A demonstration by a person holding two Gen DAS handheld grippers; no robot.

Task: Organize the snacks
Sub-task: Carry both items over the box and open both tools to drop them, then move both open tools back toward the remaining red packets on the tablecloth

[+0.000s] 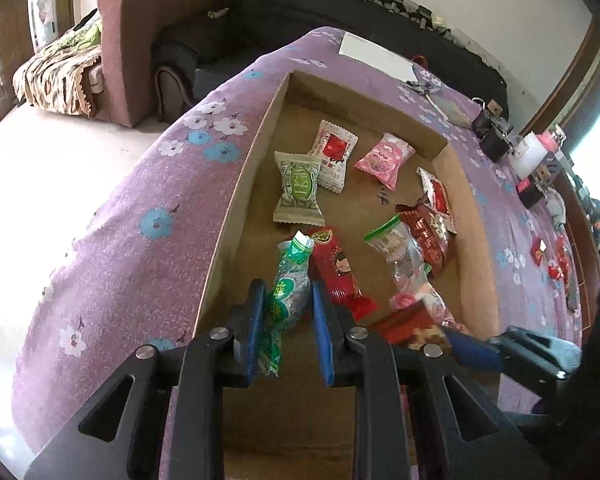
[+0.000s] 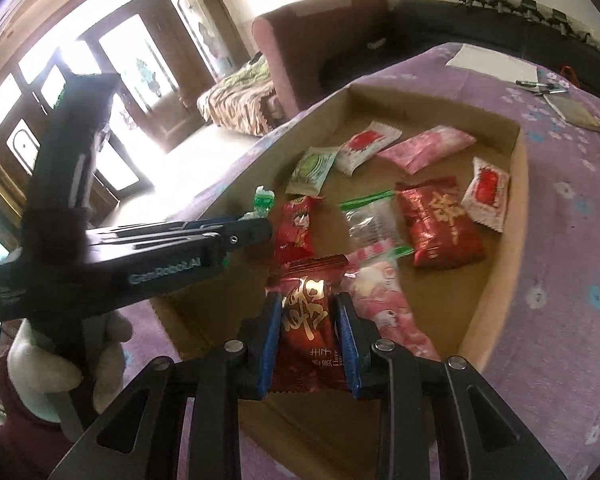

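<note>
Two blue-padded fingers of the left gripper (image 1: 286, 304) are clamping a crinkly green-and-clear snack packet (image 1: 290, 280) at its middle; its twisted top is poking out beyond the pads, and its lower tail is hanging between them. Likewise, the right gripper (image 2: 309, 336) is pinching a glossy dark-red packet with gold lettering (image 2: 306, 320), whose bottom edge is cut off behind the black finger frame. Both packets are sitting inside the shallow cardboard tray (image 1: 236, 216), toward its near end. A pink packet (image 2: 384, 312) beside the right finger is blurring too much to read. Further out, a flat pale-green pouch (image 1: 299, 188), a red-and-white pouch (image 1: 334, 154) and a clear zip bag with a green strip (image 1: 396, 246) are lying loose on the tray floor. Around it, a purple flowered cloth (image 1: 132, 208) is covering the table.
</note>
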